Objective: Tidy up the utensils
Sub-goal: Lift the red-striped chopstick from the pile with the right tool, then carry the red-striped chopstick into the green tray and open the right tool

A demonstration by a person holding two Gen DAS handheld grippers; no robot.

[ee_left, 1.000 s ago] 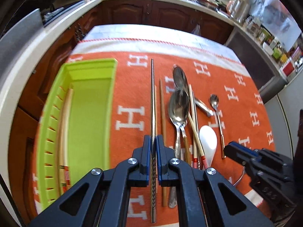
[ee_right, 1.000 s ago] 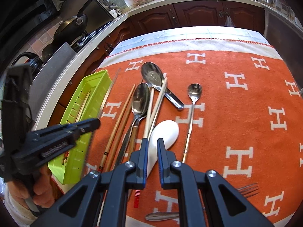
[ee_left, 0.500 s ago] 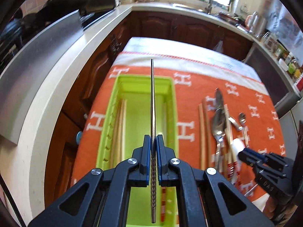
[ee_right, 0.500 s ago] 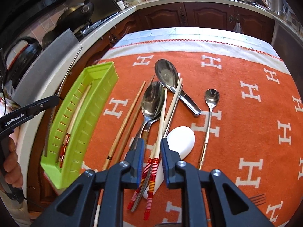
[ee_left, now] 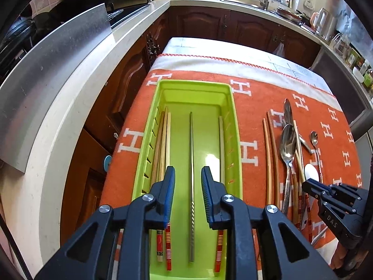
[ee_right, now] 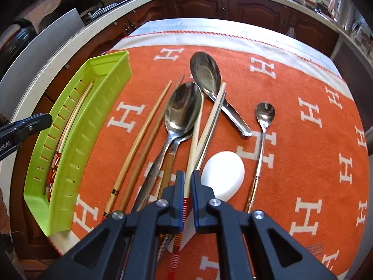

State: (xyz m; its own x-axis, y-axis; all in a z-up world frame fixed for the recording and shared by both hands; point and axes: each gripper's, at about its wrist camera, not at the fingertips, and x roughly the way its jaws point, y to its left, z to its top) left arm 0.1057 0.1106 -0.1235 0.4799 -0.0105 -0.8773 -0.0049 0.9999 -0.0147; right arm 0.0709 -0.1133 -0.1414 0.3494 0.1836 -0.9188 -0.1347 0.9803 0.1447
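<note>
My left gripper [ee_left: 187,182] is open above the green tray [ee_left: 235,126]. A metal chopstick [ee_left: 191,163] lies loose on the tray floor under it, with wooden chopsticks [ee_left: 163,144] along the left wall and one pale chopstick [ee_left: 222,144] on the right. My right gripper [ee_right: 188,186] is shut on a pale chopstick with a red-striped end [ee_right: 194,144] in the utensil pile. Next to it lie two large spoons [ee_right: 183,107], a white spoon [ee_right: 222,175], a small spoon [ee_right: 264,113] and brown chopsticks [ee_right: 142,135].
An orange cloth with white H marks [ee_right: 314,151] covers the table. The table's left edge drops to dark wooden cabinets [ee_left: 121,88] and a pale counter [ee_left: 70,102]. A fork tip [ee_right: 316,248] shows at the near right. The left gripper shows at the left edge of the right wrist view [ee_right: 25,126].
My left gripper has opened and let go of the metal chopstick, which now lies in the tray. My right gripper has moved forward and closed on the red-striped chopstick.
</note>
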